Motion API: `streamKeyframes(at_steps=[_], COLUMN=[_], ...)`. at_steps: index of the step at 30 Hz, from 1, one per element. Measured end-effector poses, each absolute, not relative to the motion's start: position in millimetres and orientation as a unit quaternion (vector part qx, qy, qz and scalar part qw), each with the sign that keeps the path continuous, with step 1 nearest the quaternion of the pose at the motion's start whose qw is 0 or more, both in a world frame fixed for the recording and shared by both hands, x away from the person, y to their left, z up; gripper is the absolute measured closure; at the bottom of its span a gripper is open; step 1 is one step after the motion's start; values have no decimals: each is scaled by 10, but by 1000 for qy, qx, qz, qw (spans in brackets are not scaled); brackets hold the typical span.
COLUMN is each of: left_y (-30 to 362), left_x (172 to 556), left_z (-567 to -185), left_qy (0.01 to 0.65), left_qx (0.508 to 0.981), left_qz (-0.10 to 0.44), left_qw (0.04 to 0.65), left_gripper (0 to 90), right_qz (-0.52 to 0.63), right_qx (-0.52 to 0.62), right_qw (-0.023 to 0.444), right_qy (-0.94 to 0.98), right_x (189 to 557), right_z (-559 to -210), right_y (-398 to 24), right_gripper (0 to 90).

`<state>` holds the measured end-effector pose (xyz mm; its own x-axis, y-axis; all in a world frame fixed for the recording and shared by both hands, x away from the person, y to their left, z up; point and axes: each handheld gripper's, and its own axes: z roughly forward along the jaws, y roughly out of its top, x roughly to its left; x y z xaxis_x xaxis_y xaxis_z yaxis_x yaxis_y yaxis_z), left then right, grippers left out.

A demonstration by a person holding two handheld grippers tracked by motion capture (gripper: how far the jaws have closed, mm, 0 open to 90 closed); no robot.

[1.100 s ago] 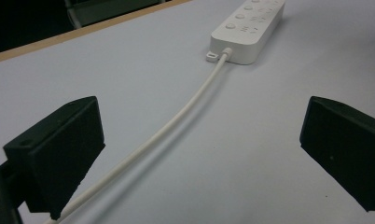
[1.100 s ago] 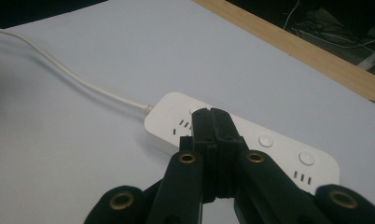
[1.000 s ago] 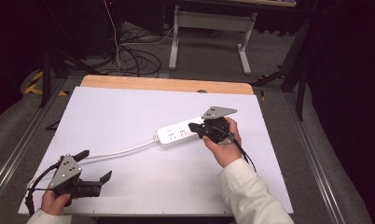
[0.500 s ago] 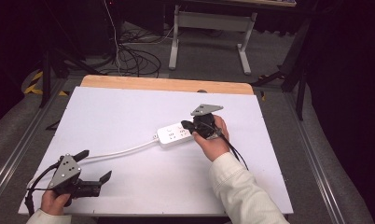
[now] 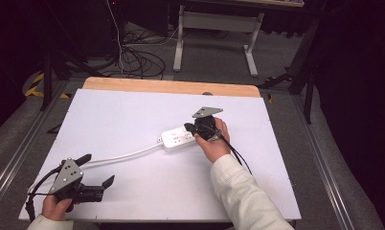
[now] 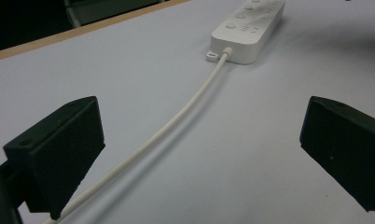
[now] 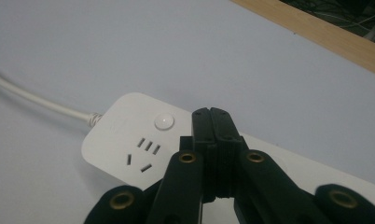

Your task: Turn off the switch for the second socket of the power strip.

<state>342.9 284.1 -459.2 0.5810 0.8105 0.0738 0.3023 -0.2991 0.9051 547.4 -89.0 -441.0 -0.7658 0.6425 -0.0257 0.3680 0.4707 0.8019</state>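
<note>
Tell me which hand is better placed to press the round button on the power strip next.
Right. The right gripper hangs with its shut fingers over the power strip, their tip beside the round button. The left gripper sits open at the table's near left corner, along the white cord, far from the strip.

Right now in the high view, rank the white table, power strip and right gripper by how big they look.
1. white table, by far the largest.
2. power strip.
3. right gripper. It looks close to the strip in size and is partly hidden by the hand, so that order is unsure.
</note>
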Motion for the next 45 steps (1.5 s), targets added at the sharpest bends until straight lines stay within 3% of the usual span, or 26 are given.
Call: streamKeyframes(at_steps=[45], left_y=[2841], left_x=[3428], left_z=[-4593], left_qy=[366], left_qx=[759], left_qz=[273], left_qw=[464], left_gripper=[5], right_qz=[397], right_qx=[311], right_qw=[172], right_qy=[846], right_x=[5603], right_z=[-4651], right_y=[-760], right_gripper=[900])
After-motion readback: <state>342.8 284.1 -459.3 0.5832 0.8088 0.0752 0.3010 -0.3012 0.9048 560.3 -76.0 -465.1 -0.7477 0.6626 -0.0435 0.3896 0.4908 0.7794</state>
